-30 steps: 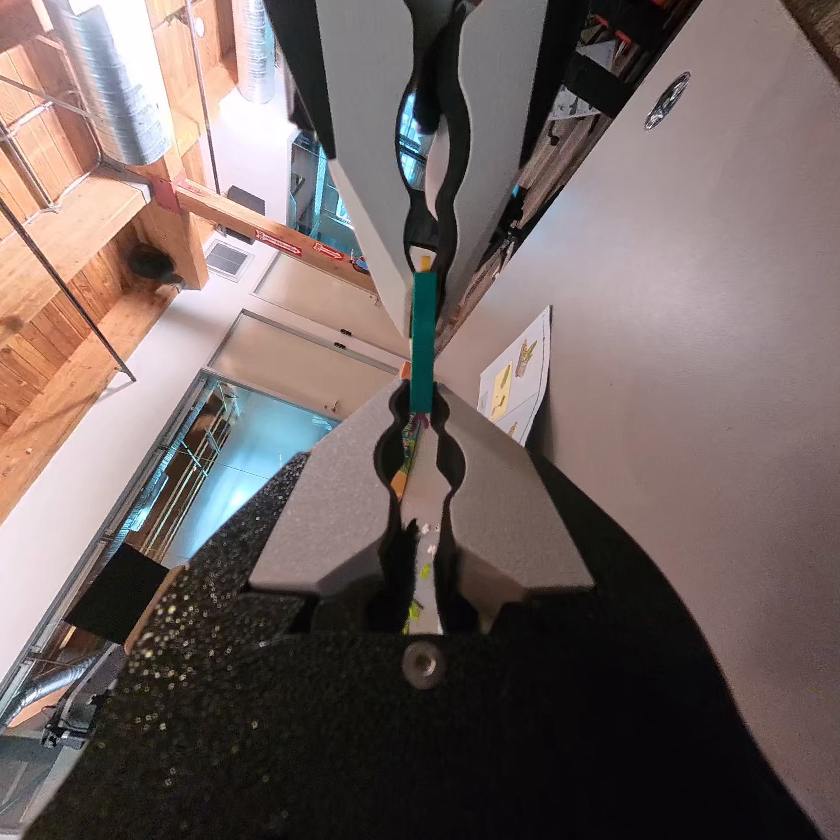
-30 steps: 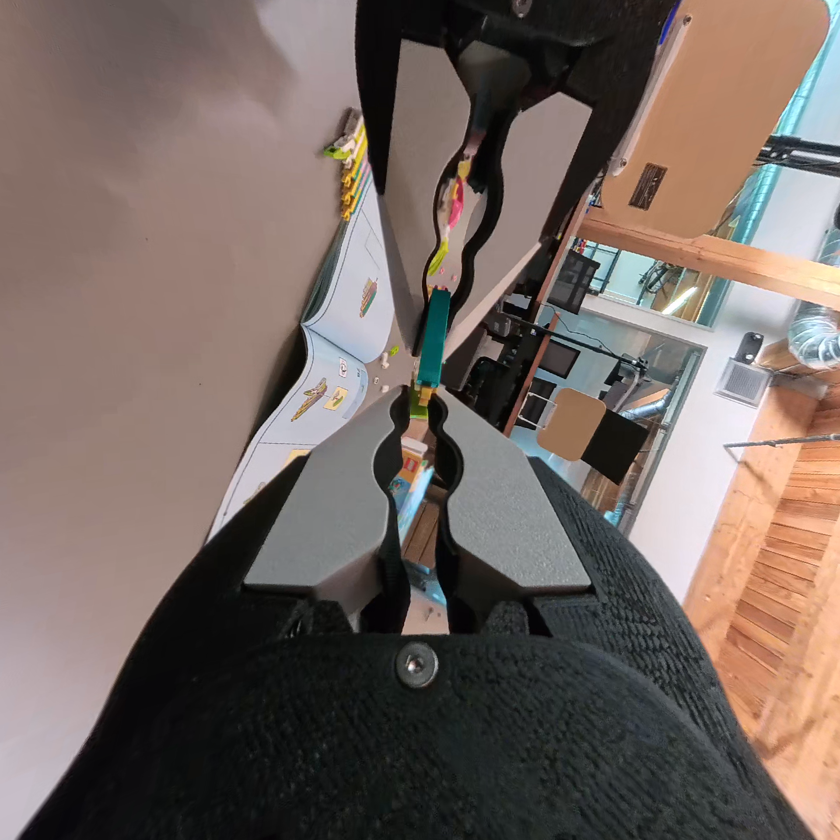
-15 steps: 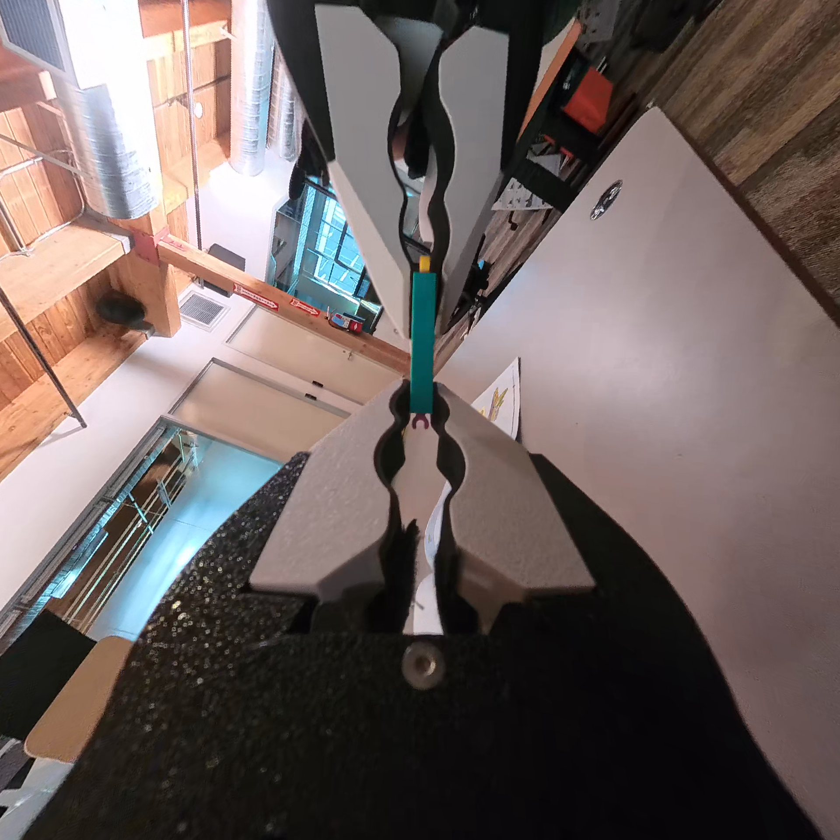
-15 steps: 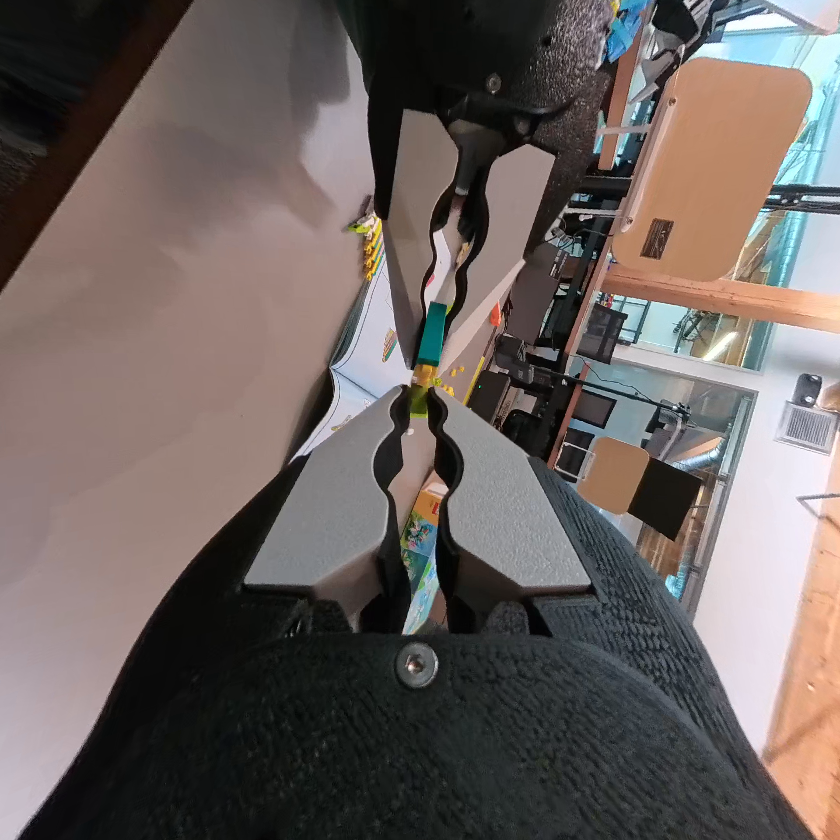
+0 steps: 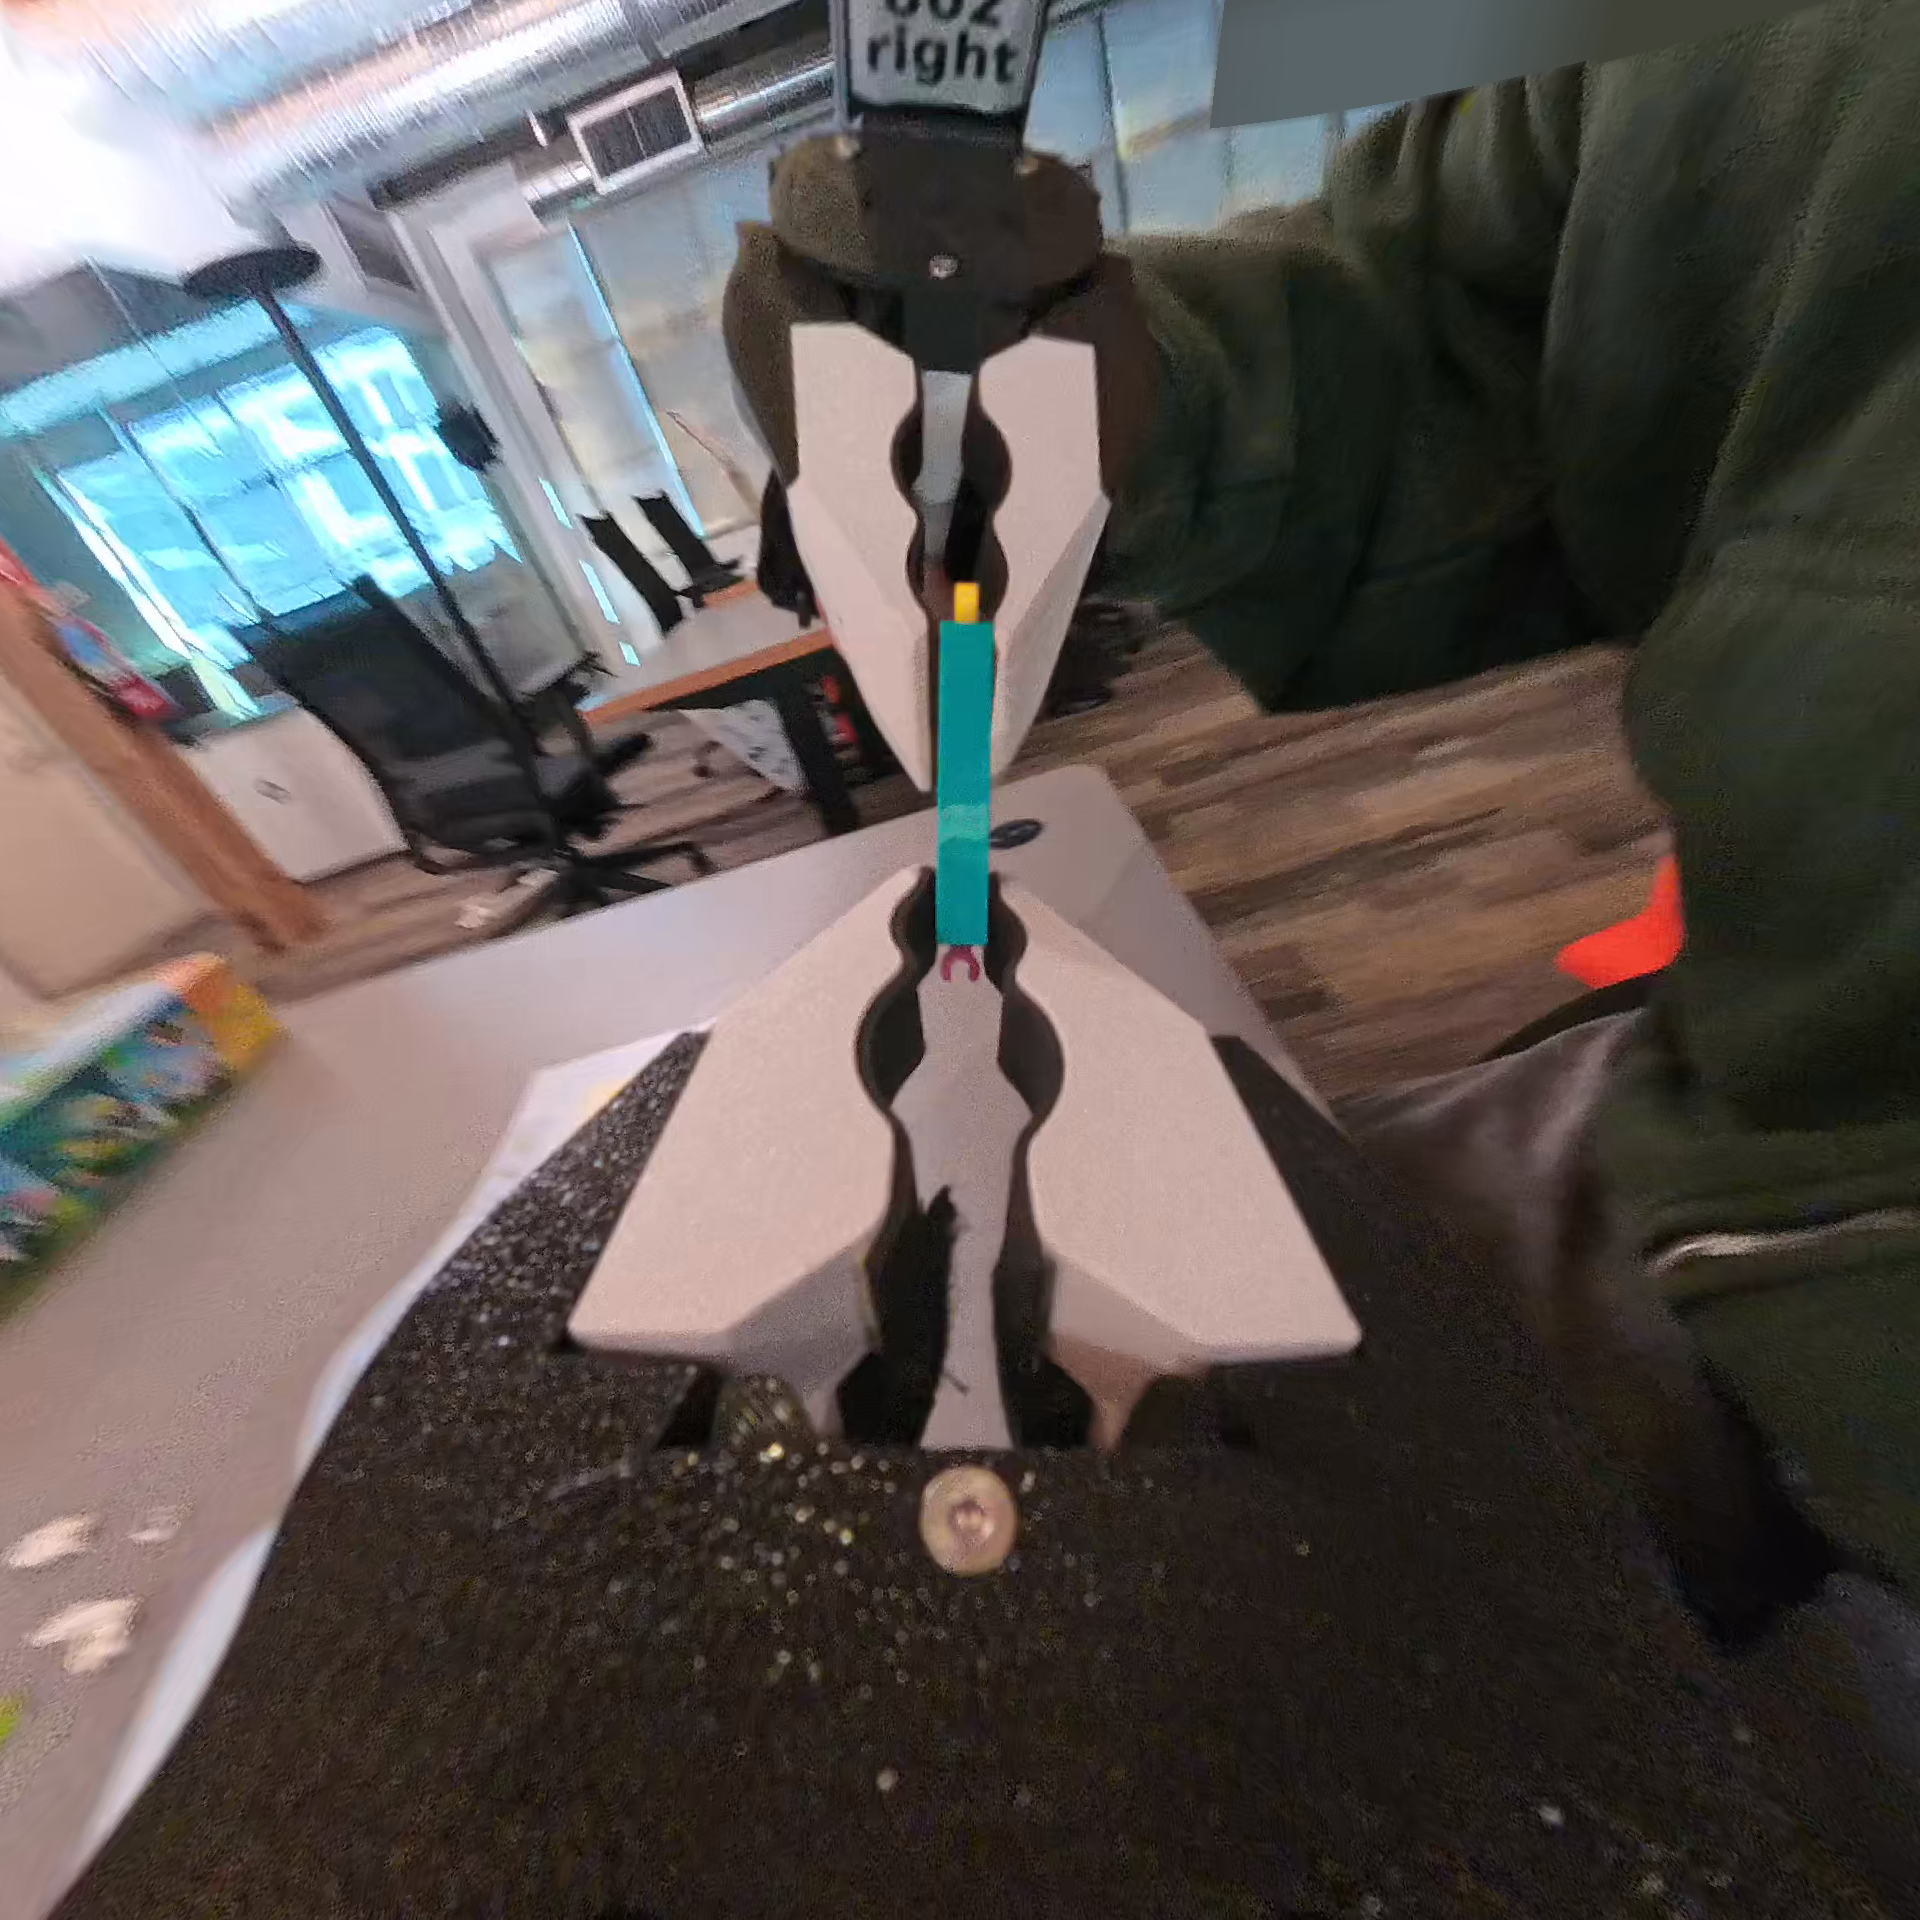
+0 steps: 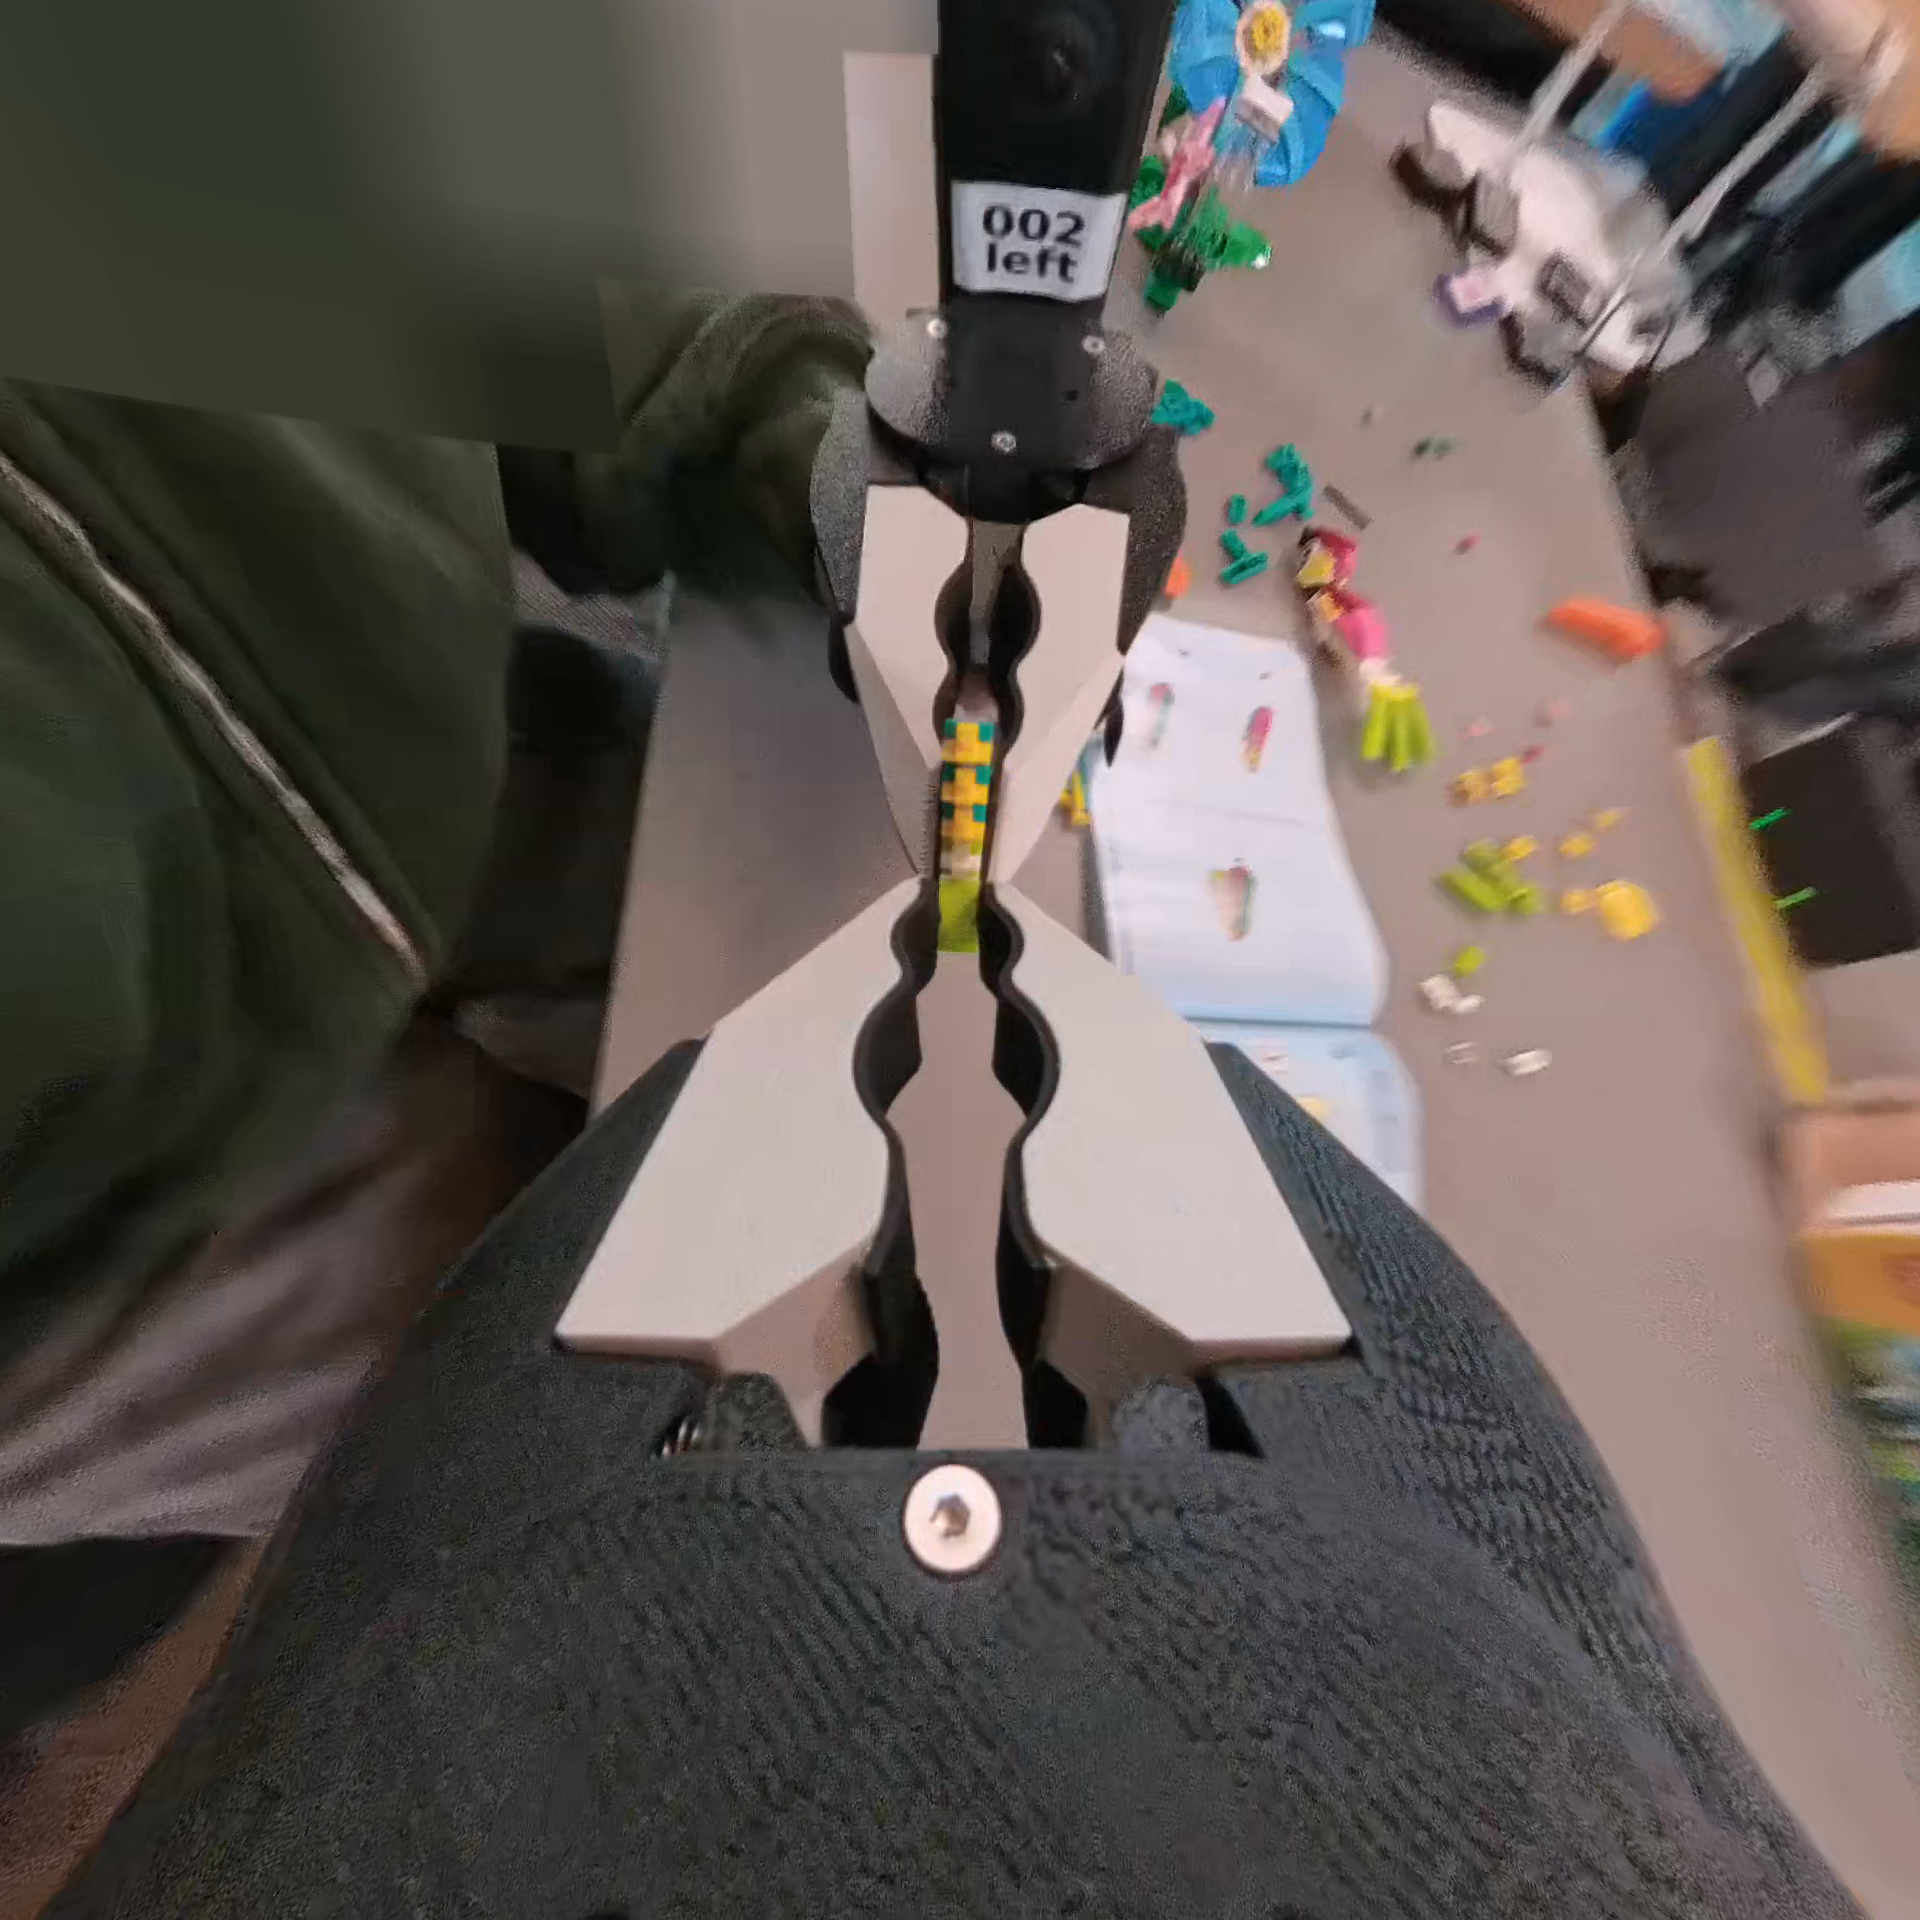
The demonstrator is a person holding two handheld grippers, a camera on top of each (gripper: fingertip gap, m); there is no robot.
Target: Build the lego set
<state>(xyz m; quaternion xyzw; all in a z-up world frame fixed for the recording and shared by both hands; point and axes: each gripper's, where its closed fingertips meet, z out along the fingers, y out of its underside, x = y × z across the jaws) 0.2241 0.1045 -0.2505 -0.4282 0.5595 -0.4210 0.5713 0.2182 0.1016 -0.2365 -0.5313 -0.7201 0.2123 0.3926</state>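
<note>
A long teal Lego plate (image 5: 962,790) is held in the air between both grippers, tip to tip. My left gripper (image 5: 961,896) is shut on its near end, where a small magenta clip (image 5: 959,966) shows. My right gripper (image 5: 961,774) faces it from above, shut on the far end by a yellow bit (image 5: 966,600). In the right wrist view the plate's studded side (image 6: 964,779) shows yellow and teal pieces. My right gripper (image 6: 958,902) is shut on its lime green end (image 6: 956,920), and the left gripper (image 6: 961,858) is shut on the other.
On the grey table (image 6: 1195,1455) lie an open instruction booklet (image 6: 1236,831), loose yellow and lime pieces (image 6: 1507,873), teal pieces (image 6: 1268,509), a pink flower part (image 6: 1351,613) and a blue Lego flower (image 6: 1257,83). A colourful box (image 5: 114,1081) stands at the left. A person's green sleeve (image 5: 1558,416) is close. The grippers are tip to tip, or close to it.
Both grippers have turned together by about a quarter turn with the teal plate still held between them. The table now lies below instead of to the side.
</note>
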